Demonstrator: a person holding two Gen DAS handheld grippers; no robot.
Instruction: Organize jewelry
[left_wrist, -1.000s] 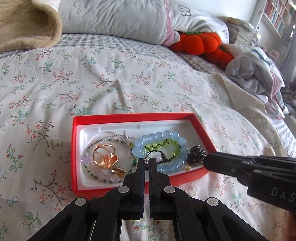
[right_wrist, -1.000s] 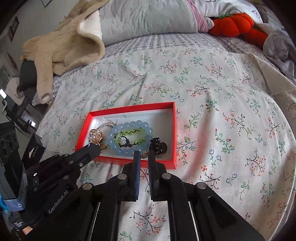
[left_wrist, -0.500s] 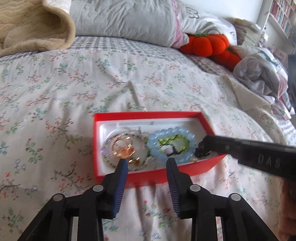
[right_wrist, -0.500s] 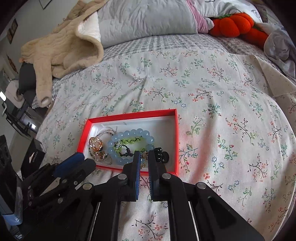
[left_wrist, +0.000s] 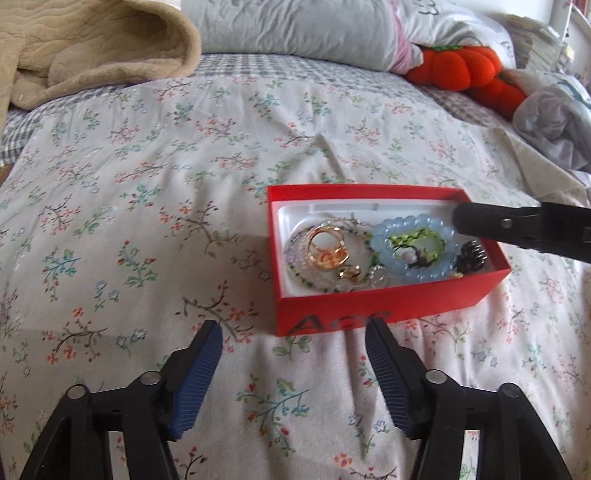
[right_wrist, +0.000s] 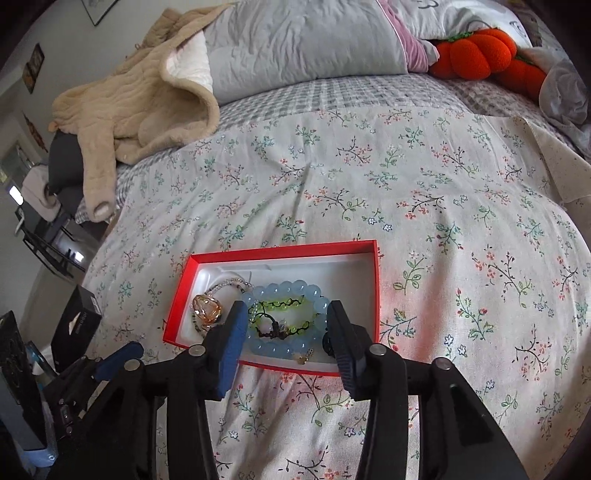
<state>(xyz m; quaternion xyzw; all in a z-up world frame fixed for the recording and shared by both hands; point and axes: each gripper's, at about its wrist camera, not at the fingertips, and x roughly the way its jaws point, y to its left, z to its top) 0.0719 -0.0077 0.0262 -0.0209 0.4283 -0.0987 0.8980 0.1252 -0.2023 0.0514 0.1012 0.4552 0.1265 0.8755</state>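
A red box (left_wrist: 388, 306) with a white liner lies on the flowered bedspread. In it are a blue bead bracelet (left_wrist: 424, 275), a green bead bracelet (left_wrist: 437, 242) inside that one, a gold ring piece (left_wrist: 328, 251), a clear bead string (left_wrist: 306, 277) and a dark beaded piece (left_wrist: 471, 256). My left gripper (left_wrist: 291, 328) hangs just in front of the box's near wall, its jaws opening with nothing between them. My right gripper (right_wrist: 287, 308) hovers over the blue bracelet (right_wrist: 284, 288), jaws opening, the pads not pressing on anything. One of the right gripper's fingers (left_wrist: 517, 229) reaches over the box's right end.
At the head of the bed lie a beige blanket (left_wrist: 92, 55), a grey pillow (left_wrist: 295, 29) and orange pumpkin plush toys (left_wrist: 461, 66). Crumpled clothes (left_wrist: 554, 122) lie at the right. A black box (right_wrist: 77, 321) stands off the bed's left edge.
Both grippers went from shut to open, the left first. The left gripper drew back and leftward from over the box to in front of it. The right stayed over the box.
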